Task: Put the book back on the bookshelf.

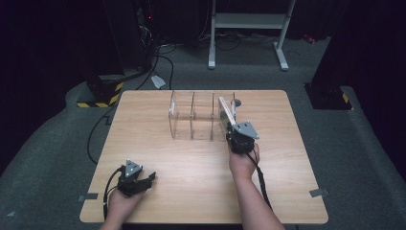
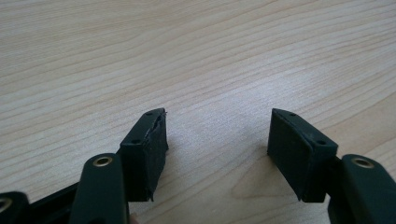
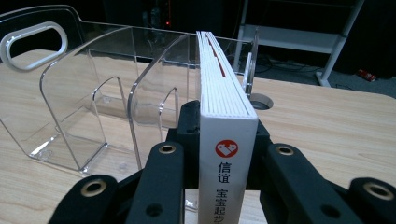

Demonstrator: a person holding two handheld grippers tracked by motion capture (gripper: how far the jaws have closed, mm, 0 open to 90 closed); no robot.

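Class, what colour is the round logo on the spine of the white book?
Red, with a white mark inside; the round logo shows best in the right gripper view.

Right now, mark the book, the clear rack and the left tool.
book (image 3: 228,140), right gripper view, on the white spine by the red logo.
clear rack (image 3: 70,98), right gripper view, on a clear divider wall.
left tool (image 2: 217,140), left gripper view, midway between its open tips.
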